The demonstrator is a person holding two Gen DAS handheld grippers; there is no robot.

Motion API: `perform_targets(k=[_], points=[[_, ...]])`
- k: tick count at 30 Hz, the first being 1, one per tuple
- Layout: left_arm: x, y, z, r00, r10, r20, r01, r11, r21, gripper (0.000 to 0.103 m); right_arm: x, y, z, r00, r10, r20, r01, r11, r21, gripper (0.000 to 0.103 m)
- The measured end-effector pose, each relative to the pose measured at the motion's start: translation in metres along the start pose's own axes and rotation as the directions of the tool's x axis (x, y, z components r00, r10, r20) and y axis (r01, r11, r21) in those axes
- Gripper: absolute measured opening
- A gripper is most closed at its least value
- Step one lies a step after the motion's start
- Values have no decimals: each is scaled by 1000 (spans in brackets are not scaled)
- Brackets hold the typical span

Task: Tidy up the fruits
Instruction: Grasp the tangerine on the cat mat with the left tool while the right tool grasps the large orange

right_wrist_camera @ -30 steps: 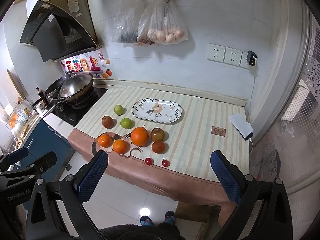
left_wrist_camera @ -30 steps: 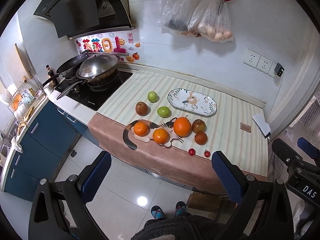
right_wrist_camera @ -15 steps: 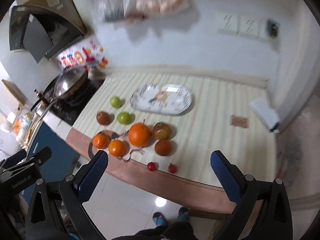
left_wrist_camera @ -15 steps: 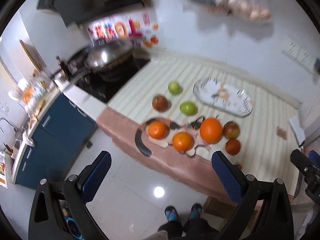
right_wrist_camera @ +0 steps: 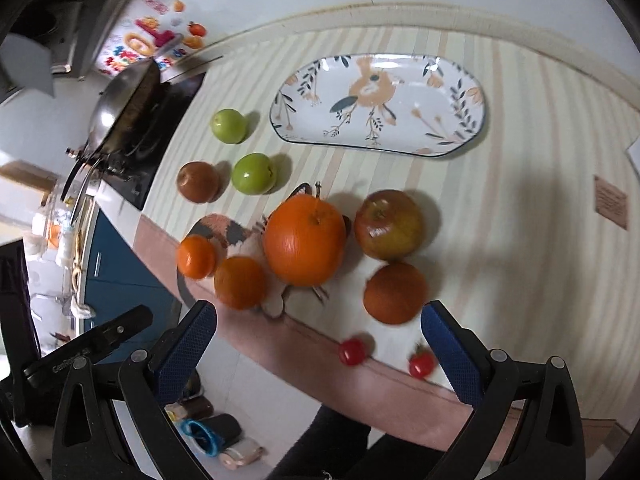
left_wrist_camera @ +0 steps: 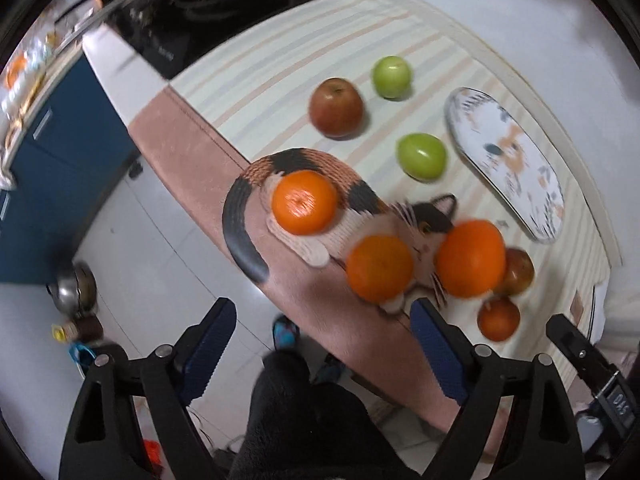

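Fruit lies on a striped counter cloth. A big orange (right_wrist_camera: 305,239), two small oranges (right_wrist_camera: 240,282) (right_wrist_camera: 196,256) and a cat-shaped mat (left_wrist_camera: 328,184) sit near the front edge. Two green apples (right_wrist_camera: 254,173) (right_wrist_camera: 229,125), a red-brown apple (right_wrist_camera: 199,182), a red-green apple (right_wrist_camera: 388,224), a dark orange fruit (right_wrist_camera: 395,293) and two cherry tomatoes (right_wrist_camera: 353,352) (right_wrist_camera: 421,365) lie around. An oval flowered plate (right_wrist_camera: 380,100) holds nothing. My left gripper (left_wrist_camera: 324,344) is open, before the counter edge near the small oranges (left_wrist_camera: 304,202). My right gripper (right_wrist_camera: 320,344) is open, just short of the front fruit.
A wok (right_wrist_camera: 120,104) sits on a black hob (left_wrist_camera: 208,12) at the counter's left. Blue cabinets (left_wrist_camera: 48,160) stand below left. A wall runs behind the plate. A small brown card (right_wrist_camera: 610,202) lies at the right. The person's legs and the floor are below.
Both grippers have moved forward and down toward the counter, so the fruit now looks much larger. Both stay open and empty. No fruit has moved.
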State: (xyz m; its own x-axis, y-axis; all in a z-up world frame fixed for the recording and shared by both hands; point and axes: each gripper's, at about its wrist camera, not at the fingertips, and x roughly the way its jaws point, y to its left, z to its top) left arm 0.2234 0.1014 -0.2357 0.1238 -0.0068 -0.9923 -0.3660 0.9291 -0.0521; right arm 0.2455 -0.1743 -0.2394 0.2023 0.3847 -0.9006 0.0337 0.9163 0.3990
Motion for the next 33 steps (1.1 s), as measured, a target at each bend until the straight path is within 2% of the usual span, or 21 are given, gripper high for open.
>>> perform_targets(k=[3,6,13,17,21,24,33], points=[[23,15,27,999,-14,-50,12,999,-39,89,26,8,12,999,-3,-45,5,999,39,103],[47,21,49,994,-27,-103,23,999,-33,89,51,19,23,997,-28,-73,32,998,59,103],[100,13,78,978,-15,-209,32,997,76,89,97,33,34,978,-158,-138,171,981,91,102],[116,2,80,970,-18,-242,59,985,160,88,113,35,34,970,-177,-165,202,969,145,100],[120,-1,77,971,-7,-237,59,975,214,65,125,39,34,965,-194,-179,225,959,172,93],[119,-1,77,971,-15,-238,71,972,226,63,133,39,36,964,-182,-194,219,956,195,83],[105,-9,68,984,-5,-177,54,959,277,62,140,53,39,958,-234,-163,259,954,154,80]])
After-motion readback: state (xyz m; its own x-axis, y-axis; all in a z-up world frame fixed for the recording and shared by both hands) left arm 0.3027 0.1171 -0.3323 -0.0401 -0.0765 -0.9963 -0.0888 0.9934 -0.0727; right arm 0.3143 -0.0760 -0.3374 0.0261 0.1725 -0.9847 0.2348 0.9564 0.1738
